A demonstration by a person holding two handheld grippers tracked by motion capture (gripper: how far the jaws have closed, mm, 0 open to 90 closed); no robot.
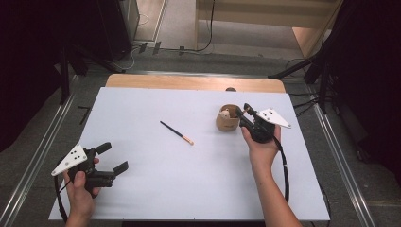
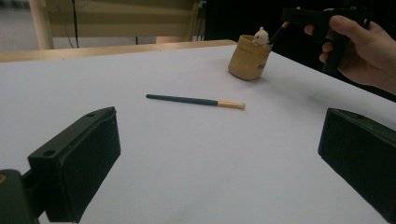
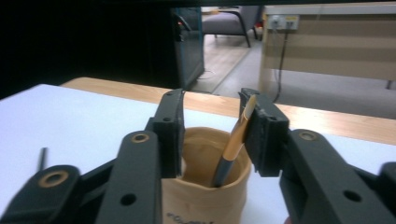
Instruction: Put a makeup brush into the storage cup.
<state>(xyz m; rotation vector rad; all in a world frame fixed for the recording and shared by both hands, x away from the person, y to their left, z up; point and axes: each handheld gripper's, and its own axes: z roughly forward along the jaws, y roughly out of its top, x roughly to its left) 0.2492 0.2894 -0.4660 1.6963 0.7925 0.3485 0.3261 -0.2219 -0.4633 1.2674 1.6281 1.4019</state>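
Right claw [image 1: 241, 111] was held at the tan holder cup [image 1: 227, 124], which stood upright toward the far right of the white bench [image 1: 142, 189]. In the right gripper view the claw [image 3: 212, 128] straddled the cup [image 3: 205, 186] from above, jaws partly apart. A brush [image 3: 232, 147] stood inside the cup, dark handle down in the opening, orange ferrule and pale tip up, leaning against the inner face of the jaw on the right of that view. The other jaw stood clear of it, so the brush was not clamped; whether the touching jaw pressed it could not be told. A small pale figure [image 1: 225, 113] sat at the cup's rim.

Left claw [image 1: 112, 157] was held low over the near left part of the bench, jaws wide apart, nothing between them. In the left gripper view both jaws framed bare bench, with the claw [image 2: 219, 154] pointed toward the middle.

A second brush [image 1: 176, 132] lay flat on the bench about midway between the two claws, well apart from the cup, dark handle toward far left, orange ferrule and pale tip toward near right. The left gripper view showed it [image 2: 196, 101] lying alone, the cup [image 2: 248, 59] beyond it with the right hand [image 2: 359, 51] above.
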